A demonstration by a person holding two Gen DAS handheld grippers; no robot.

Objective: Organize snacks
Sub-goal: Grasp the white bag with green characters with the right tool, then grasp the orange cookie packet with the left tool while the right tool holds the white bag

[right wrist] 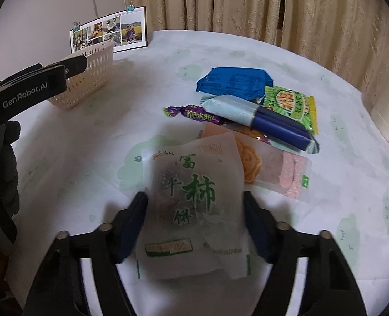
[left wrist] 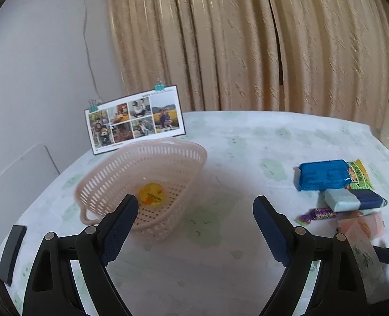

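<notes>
— Jaws? 
— Left gripper (left wrist: pixel 195 217) spread wide, empty, hovering level beside the basket (left wrist: pixel 189 155) at its 10 o'clock. Right gripper (right wrist: pixel 194 218) clamps the white persimmon-cake packet (right wrist: pixel 191 197), tilted down above the table (right wrist: pixel 89 137); remaining snacks (right wrist: pixel 257 105) pile at 1 o'clock.

The left gripper (left wrist: pixel 195 208) hangs with its jaws wide apart and nothing between them, above the bench (left wrist: pixel 241 142). Just beyond its left finger stands a pink perforated basket (left wrist: pixel 168 155) with a round yellow snack (left wrist: pixel 151 194) on its floor. Behind the basket a photo calendar (left wrist: pixel 135 118) stands upright, with binder clips on its top edge. At the right lie a blue packet (left wrist: pixel 322 175), a green packet (left wrist: pixel 360 175) and a purple candy (left wrist: pixel 318 214).
</notes>
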